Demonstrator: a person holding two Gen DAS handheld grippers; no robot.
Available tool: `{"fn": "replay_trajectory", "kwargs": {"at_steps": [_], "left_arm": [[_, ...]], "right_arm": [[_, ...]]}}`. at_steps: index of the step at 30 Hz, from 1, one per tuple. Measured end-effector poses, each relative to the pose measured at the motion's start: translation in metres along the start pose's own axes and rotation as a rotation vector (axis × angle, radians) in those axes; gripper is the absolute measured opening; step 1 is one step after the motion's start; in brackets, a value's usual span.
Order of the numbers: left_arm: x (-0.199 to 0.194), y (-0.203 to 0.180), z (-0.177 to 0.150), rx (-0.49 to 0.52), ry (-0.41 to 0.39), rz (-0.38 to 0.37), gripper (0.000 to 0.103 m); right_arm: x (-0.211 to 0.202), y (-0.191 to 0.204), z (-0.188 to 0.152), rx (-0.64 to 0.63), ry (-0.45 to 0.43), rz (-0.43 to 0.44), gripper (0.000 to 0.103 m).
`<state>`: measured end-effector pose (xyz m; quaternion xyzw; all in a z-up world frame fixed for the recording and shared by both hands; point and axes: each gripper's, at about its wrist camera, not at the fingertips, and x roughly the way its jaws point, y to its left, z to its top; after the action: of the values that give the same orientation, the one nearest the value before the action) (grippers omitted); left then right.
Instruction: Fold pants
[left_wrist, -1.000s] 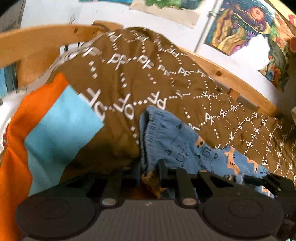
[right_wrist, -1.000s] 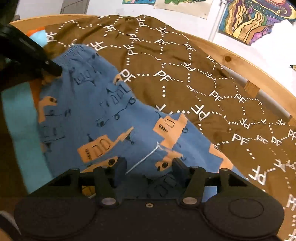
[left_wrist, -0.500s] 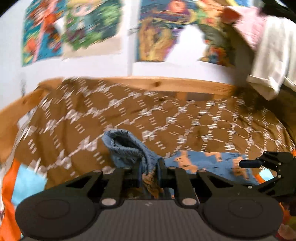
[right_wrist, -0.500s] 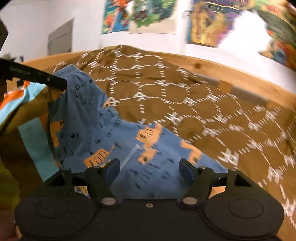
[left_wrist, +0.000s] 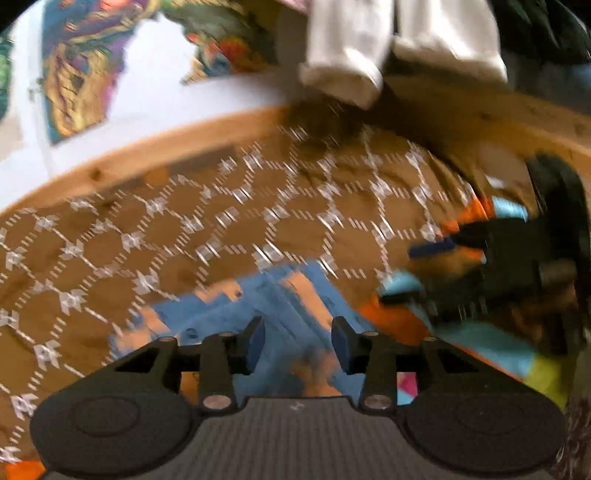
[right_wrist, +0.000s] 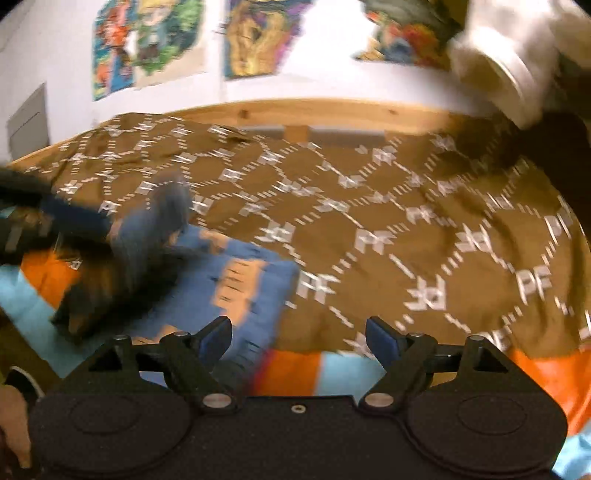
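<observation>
The pants (right_wrist: 236, 280) are blue with orange blocky shapes. Under them, the bedspread (right_wrist: 369, 221) is brown with white dashed hexagons and "PF" letters, its edge orange and light blue.

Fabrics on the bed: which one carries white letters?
The brown blanket, printed with white "PF" letters; the blue pants show orange shapes instead.

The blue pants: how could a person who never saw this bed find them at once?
Look at the wooden-framed bed with the brown blanket carrying white letters. At its near edge lie the blue pants. Only they are blue with orange prints; the neighbouring cloth is plain orange and light blue.
</observation>
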<state>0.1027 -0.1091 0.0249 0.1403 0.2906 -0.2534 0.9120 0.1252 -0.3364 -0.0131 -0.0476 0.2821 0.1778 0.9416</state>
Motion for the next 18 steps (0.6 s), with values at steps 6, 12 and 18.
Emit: {"fn": "replay_trajectory", "kwargs": {"at_steps": [6,12,18], "left_arm": [[0.013,-0.014,-0.032,0.044,0.044,0.038,0.055],[0.024,-0.012,-0.044,0.039,0.095,0.059,0.056],[0.024,-0.014,-0.045,0.052,0.098,0.07,0.064]], "right_arm": [[0.002,-0.024,-0.005,0.106,-0.022,0.028,0.081],[0.021,-0.001,0.007,0.136,-0.052,0.192,0.081],[0.047,0.027,0.02,0.13,-0.049,0.302,0.081]]}}
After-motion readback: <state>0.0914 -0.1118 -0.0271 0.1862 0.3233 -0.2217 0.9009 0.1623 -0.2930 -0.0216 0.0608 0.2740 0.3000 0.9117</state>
